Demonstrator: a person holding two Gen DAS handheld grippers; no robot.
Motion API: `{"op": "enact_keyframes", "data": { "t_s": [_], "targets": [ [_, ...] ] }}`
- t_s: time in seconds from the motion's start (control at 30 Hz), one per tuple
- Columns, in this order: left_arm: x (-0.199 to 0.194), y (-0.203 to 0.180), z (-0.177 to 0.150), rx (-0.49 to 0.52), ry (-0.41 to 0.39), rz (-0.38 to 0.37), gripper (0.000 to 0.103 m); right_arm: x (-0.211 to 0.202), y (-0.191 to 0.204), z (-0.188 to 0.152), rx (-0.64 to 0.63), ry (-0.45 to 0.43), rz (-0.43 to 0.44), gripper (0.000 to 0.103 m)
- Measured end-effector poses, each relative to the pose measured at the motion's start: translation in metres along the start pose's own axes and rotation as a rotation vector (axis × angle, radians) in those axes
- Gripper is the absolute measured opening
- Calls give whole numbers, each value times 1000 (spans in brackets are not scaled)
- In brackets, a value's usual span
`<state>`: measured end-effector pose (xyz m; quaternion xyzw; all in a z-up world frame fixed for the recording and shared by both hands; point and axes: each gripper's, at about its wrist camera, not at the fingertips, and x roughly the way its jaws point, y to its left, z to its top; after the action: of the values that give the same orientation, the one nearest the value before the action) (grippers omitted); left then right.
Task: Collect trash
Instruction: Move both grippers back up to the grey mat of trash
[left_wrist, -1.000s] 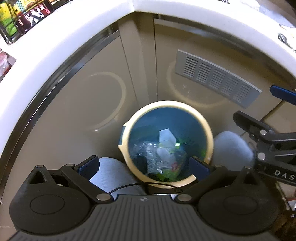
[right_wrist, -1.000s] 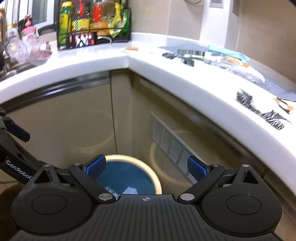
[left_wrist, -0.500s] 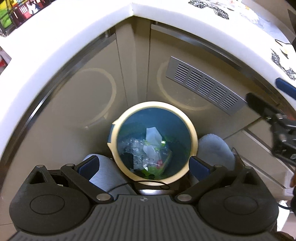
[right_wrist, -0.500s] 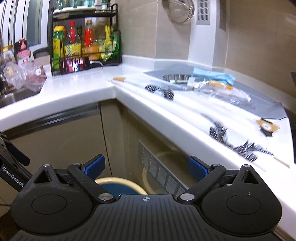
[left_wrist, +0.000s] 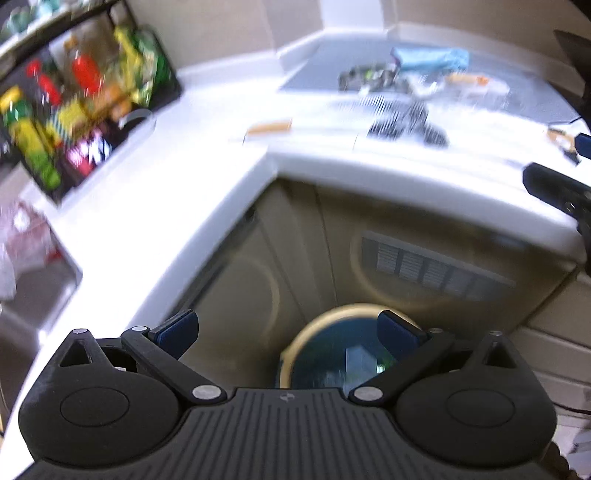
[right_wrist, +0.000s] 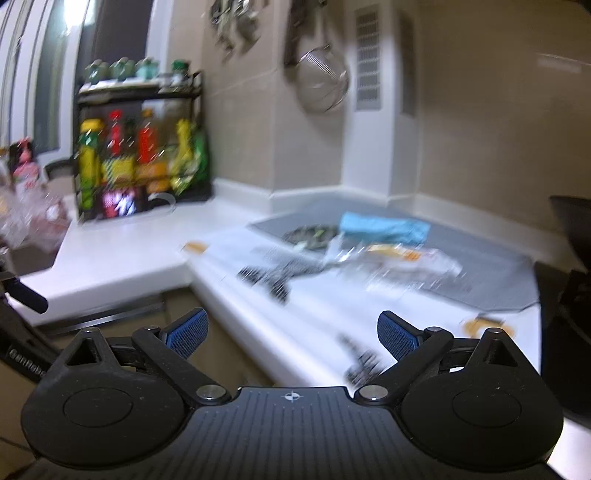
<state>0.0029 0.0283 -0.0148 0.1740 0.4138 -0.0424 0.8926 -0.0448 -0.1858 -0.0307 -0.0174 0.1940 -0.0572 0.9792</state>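
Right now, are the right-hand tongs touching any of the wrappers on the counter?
Apart. The right wrist view shows the right tongs open and empty, with bare counter between the pads and the wrappers beyond.

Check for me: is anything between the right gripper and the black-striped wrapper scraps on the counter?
Nothing visible blocks it. The right gripper is open and empty, above the white counter edge, with the nearest striped scrap just ahead between its fingers and more striped scraps beyond over bare counter.
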Motion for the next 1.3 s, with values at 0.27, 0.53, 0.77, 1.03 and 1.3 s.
{"op": "enact_keyframes", "data": {
  "t_s": [0.27, 0.53, 0.77, 1.03, 1.3],
  "targets": [
    [-3, -33, 46, 50, -58, -22, 103, 20, -41, 11, 43, -38, -97, 99],
    [11, -57, 67, 81, -55, -25, 103, 39, -76, 12, 86, -34, -154, 99],
    [27, -52, 73, 49, -13, 2, 103, 55, -100, 3, 70, 41, -150, 100],
    [32, -39, 93, -20, -10, 24, 103, 69, -108, 4, 23, 76, -121, 101],
    [27, -32, 110, -49, -36, 47, 103, 124, -133, 30, 232, 171, -28, 103]
  ]
}}
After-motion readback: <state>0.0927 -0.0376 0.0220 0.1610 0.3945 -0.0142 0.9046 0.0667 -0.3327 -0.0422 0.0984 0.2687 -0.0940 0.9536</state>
